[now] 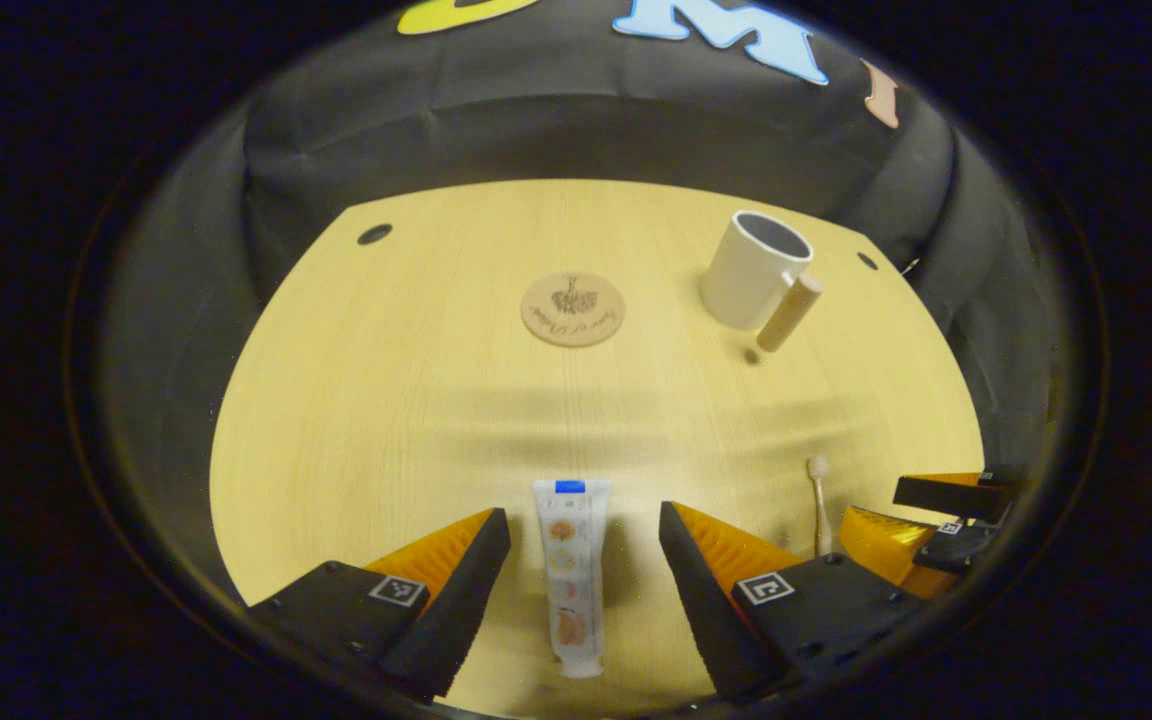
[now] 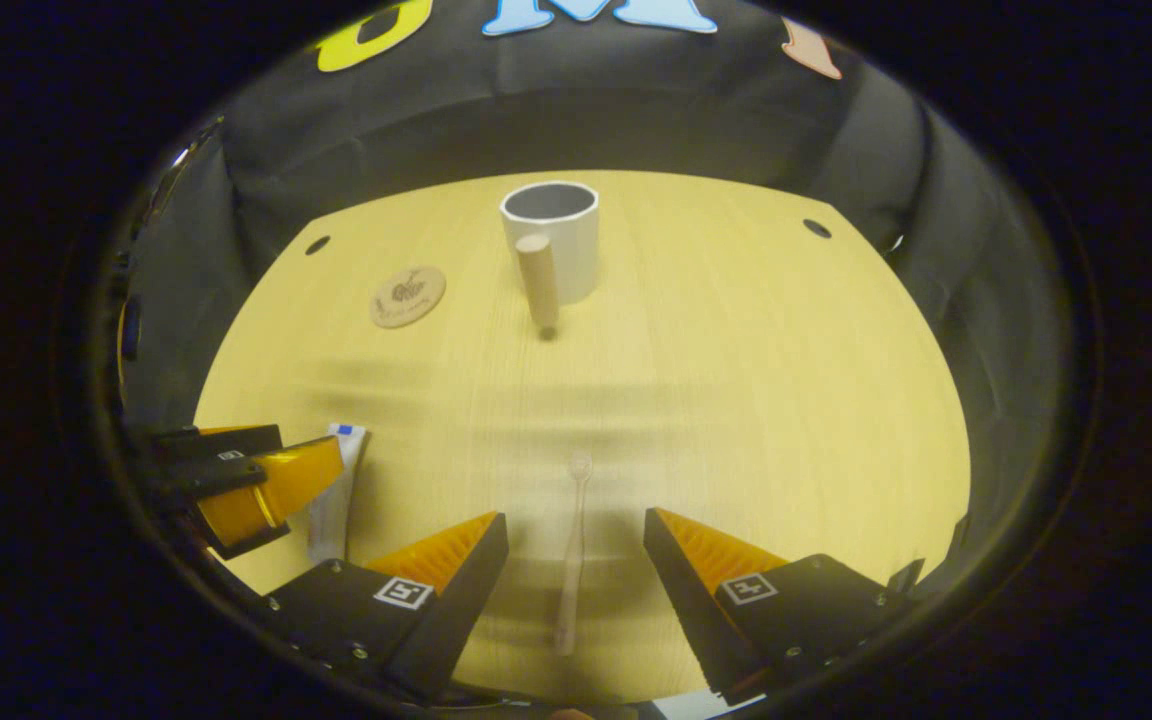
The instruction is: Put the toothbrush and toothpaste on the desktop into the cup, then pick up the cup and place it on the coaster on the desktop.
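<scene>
The white toothpaste tube with a blue cap [image 1: 570, 575] lies flat on the pale wooden desktop [image 1: 386, 420], between the spread fingers of the left gripper [image 1: 584, 560], touching neither. Just beside it, the slim pale toothbrush [image 2: 572, 560] lies between the right gripper [image 2: 574, 565], whose fingers also stand wide apart. Farther back stands the white mug with a wooden handle [image 2: 554, 240], empty, well apart from the round cork coaster [image 2: 408, 296].

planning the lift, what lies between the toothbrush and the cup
Only bare desktop: in the right gripper view the toothbrush lies between the open right tongs, and nothing sits on the wood up to the cup.
</scene>
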Action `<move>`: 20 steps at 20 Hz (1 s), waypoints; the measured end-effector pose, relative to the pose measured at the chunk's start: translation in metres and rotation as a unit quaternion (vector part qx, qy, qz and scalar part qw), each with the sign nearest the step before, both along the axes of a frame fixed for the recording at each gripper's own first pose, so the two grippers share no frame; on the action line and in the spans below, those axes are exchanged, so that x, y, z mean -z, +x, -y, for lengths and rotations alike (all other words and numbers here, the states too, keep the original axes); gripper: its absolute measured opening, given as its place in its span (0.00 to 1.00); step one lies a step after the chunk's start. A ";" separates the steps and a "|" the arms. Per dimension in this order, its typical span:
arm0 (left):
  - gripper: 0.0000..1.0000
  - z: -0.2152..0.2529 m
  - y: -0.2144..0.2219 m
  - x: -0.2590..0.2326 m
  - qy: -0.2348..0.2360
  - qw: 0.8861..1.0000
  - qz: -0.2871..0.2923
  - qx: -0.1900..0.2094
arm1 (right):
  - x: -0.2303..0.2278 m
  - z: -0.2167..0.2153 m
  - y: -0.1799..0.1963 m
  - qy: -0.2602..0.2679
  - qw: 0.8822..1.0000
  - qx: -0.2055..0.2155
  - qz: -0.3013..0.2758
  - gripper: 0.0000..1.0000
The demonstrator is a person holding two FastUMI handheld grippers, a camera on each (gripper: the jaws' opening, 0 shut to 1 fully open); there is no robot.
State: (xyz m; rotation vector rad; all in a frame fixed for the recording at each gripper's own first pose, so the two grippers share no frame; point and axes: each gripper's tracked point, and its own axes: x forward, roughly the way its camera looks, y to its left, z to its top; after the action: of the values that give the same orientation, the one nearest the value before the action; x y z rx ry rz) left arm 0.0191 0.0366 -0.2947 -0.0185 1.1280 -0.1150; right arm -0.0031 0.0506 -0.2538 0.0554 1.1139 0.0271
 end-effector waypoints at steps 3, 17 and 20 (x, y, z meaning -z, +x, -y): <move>0.97 -0.001 -0.009 0.015 0.005 0.999 -0.038 -0.002 | 0.019 -0.004 -0.007 0.001 0.999 -0.006 -0.050 0.89; 0.94 -0.006 -0.041 0.040 0.022 0.992 -0.120 0.004 | 0.048 -0.016 -0.036 0.007 0.987 -0.009 -0.162 0.53; 0.92 -0.011 -0.042 0.039 0.033 0.992 -0.121 0.011 | 0.051 -0.010 -0.037 -0.006 0.987 -0.005 -0.162 0.53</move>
State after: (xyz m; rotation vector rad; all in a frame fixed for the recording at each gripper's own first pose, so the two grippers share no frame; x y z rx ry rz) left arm -0.0231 0.0472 -0.3337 0.0399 1.3745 -0.0972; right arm -0.0398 0.0610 -0.3044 0.0432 1.4402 0.0208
